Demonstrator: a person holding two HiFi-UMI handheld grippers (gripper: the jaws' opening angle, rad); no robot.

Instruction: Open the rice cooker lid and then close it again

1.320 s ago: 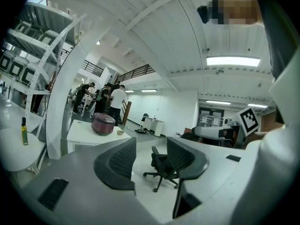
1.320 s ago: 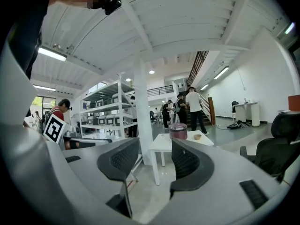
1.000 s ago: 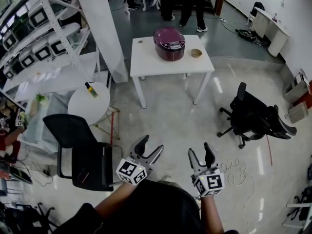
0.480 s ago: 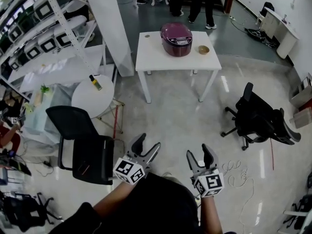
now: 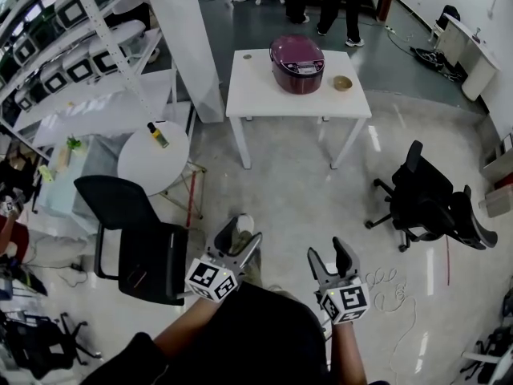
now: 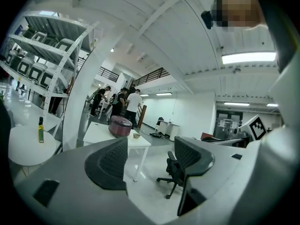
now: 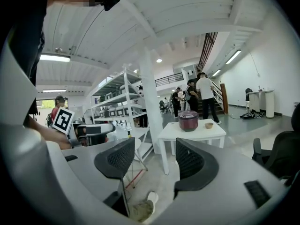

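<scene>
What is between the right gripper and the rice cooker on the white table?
In the head view, only bare floor lies between the right gripper and the white table bearing the rice cooker.

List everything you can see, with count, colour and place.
rice cooker: one, maroon, lid shut, on the square table
square table: one, white, across the floor
bowl: one, tan, right of the cooker
round table: one, white, left
bottle: one, yellowish, on the round table
left chair: one, black, by the round table
right chair: one, black, at right
shelving rack: one, white, far left
people: at least two, dark trousers, beyond the square table
left gripper: one, grey, open, low centre
right gripper: one, grey, open, beside it
</scene>
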